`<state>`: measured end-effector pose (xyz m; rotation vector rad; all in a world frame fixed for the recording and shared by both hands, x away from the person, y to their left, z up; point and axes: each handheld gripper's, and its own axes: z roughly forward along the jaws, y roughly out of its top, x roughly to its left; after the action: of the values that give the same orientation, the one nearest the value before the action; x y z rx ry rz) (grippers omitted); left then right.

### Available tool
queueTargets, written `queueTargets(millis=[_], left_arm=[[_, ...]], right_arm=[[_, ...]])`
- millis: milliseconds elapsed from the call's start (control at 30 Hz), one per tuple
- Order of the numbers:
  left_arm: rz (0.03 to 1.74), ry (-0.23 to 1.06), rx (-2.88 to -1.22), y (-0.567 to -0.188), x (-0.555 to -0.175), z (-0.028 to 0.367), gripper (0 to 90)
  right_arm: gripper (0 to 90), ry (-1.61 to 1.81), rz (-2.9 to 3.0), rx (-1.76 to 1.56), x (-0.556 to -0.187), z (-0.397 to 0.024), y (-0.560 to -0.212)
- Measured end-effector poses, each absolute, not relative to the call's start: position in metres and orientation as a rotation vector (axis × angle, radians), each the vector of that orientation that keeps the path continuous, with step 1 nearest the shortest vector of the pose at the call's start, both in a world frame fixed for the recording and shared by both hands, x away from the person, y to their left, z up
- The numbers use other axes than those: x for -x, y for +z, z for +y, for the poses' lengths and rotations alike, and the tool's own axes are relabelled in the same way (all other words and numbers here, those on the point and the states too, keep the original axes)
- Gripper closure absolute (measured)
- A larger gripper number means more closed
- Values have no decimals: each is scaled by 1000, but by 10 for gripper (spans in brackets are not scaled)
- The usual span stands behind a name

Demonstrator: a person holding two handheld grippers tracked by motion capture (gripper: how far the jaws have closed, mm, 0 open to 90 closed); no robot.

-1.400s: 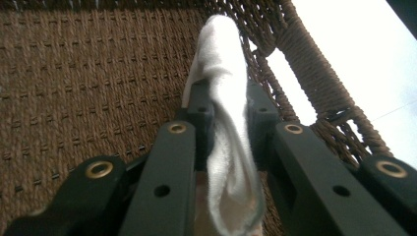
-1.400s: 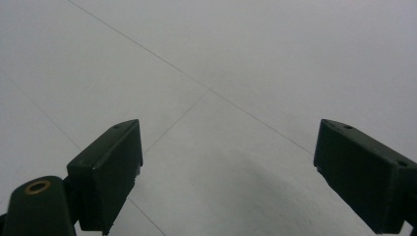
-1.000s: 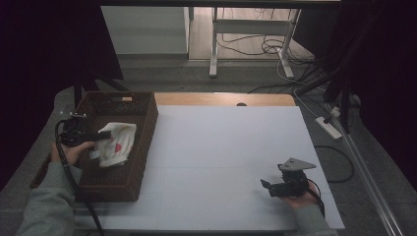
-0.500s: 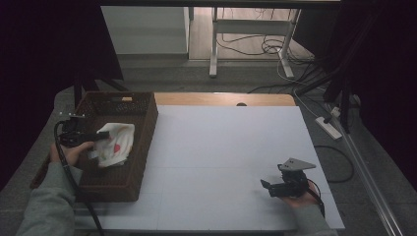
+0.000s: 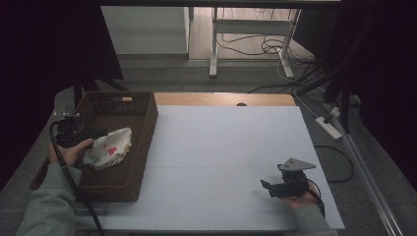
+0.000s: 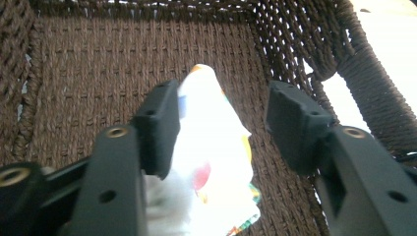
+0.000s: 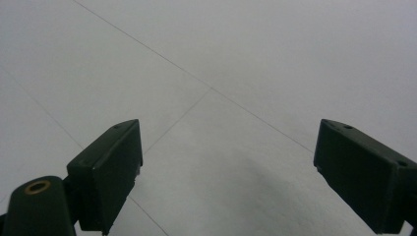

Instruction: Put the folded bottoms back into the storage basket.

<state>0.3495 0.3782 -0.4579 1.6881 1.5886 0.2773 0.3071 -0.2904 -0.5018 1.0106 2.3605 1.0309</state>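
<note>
At the left of the high view, the left claw point(image 5: 101, 132) hangs over the woven brown basket point(image 5: 142, 142), and its jaws have just been opening: in the left gripper view they stand well apart with the cloth point(image 6: 216, 162) loose between them, one pad brushing its edge, nothing clamped. The cloth, a soft white crumpled piece with red and coloured print, lies inside the basket point(image 6: 98, 73) on its ribbed wicker floor, so this reads as a drop-off just made. Moving right, the smooth pale tabletop point(image 5: 231, 147) lies bare. At the lower right, the right claw point(image 5: 266, 186) rests low near the tabletop's front edge, parked out of the way; its blocky black jaws are spread wide over the tabletop point(image 7: 236, 73), holding nothing.
</note>
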Motion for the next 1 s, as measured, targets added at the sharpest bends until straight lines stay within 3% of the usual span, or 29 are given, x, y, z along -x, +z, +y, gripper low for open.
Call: queueTargets(millis=[167, 1000], left_arm=[[1582, 244, -1703, -460, -350, 378, 372], [1361, 299, -1792, -435, -327, 335, 359]], right_arm=[[114, 1031, 2364, -1008, -307, -290, -502], [114, 1021, 2365, -1007, -307, -290, -502]])
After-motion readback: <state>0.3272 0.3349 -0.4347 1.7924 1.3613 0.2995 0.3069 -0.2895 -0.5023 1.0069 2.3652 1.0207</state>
